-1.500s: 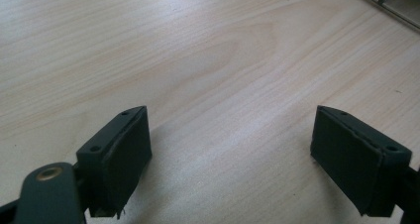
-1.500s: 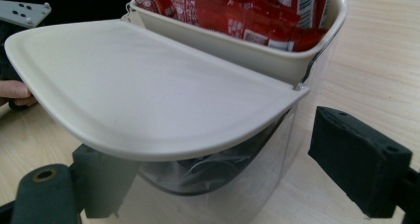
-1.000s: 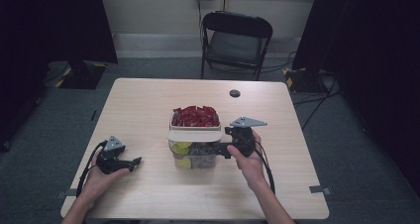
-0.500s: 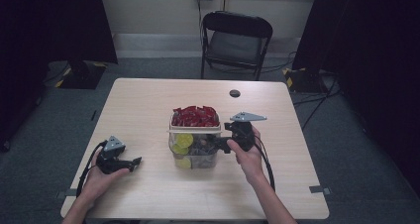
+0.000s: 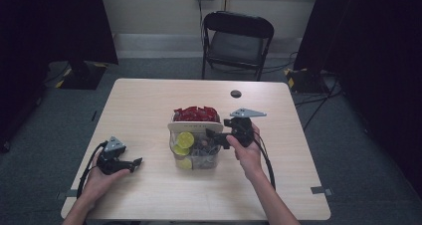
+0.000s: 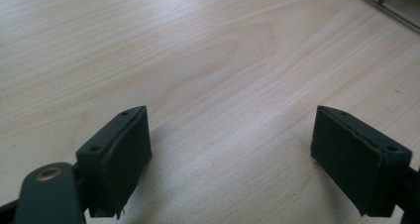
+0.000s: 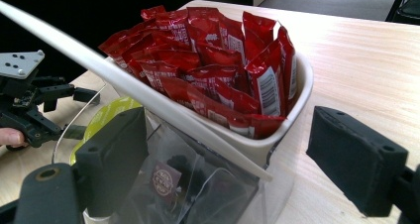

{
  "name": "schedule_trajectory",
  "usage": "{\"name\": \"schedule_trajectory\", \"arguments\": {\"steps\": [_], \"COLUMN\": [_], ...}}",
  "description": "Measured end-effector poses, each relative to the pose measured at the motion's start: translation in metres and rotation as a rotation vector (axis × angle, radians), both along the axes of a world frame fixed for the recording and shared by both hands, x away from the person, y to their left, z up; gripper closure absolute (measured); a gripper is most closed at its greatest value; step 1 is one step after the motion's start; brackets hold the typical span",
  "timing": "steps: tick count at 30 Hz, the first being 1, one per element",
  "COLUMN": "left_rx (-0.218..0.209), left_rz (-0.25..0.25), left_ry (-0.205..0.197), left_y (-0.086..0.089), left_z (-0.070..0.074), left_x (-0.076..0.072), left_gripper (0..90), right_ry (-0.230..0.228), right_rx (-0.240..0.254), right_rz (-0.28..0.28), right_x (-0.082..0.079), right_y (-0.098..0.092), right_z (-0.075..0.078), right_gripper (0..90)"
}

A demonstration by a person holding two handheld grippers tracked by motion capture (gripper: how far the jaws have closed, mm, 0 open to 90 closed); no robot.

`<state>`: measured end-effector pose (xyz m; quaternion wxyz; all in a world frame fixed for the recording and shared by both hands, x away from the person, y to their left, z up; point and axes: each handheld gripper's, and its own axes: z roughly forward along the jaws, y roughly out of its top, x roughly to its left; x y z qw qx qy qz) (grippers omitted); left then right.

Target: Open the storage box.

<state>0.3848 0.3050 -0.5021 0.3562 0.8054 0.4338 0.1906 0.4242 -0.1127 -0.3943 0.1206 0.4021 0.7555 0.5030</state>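
Observation:
A clear plastic tub [image 5: 199,158] stands mid-table with a white tray of red sachets [image 5: 195,114] across its far part and lime slices [image 5: 185,139] at its front. My right gripper [image 5: 219,135] is open at the tub's right side, pointing left. In the right gripper view its jaws [image 7: 233,169] stand wide either side of the tub's corner [image 7: 198,184], under the tray's rim [image 7: 297,85]; I cannot tell whether they touch it. The red sachets [image 7: 213,70] are packed upright. My left gripper [image 5: 133,163] rests open near the front left, over bare wood [image 6: 230,159].
A small black round object [image 5: 236,93] lies at the table's far edge. A folding chair [image 5: 238,41] stands behind the table. Bare tabletop [image 5: 144,110] lies left of the tub and to its right [image 5: 288,150].
My right gripper has shifted slightly away from me along the tub's right side, still open. The tub and the left gripper have not moved.

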Motion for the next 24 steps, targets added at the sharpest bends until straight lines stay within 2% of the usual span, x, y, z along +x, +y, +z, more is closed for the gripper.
{"name": "schedule_trajectory", "arguments": {"steps": [9, 16, 21, 24], "left_rx": [0.0, -0.001, -0.001, -0.02], "left_rz": [0.0, -0.003, -0.004, -0.003], "left_ry": [0.0, -0.003, 0.002, 0.014], "left_y": [0.0, 0.001, 0.001, 0.002], "left_z": [0.0, 0.0, 0.001, 0.002], "left_x": [0.0, 0.0, 0.0, -0.001], "left_gripper": [15.3, 16.4, 16.5, 17.3], "right_ry": [0.003, -0.018, -0.014, -0.004], "right_rx": [0.006, -0.028, -0.02, -0.008], "right_rz": [-0.009, -0.022, -0.05, -0.056], "right_x": [0.006, 0.008, 0.011, 0.013], "right_y": [-0.001, 0.0, -0.001, -0.003], "right_z": [0.001, 0.003, 0.002, 0.001], "right_gripper": [15.3, 15.4, 15.4, 14.6]}}
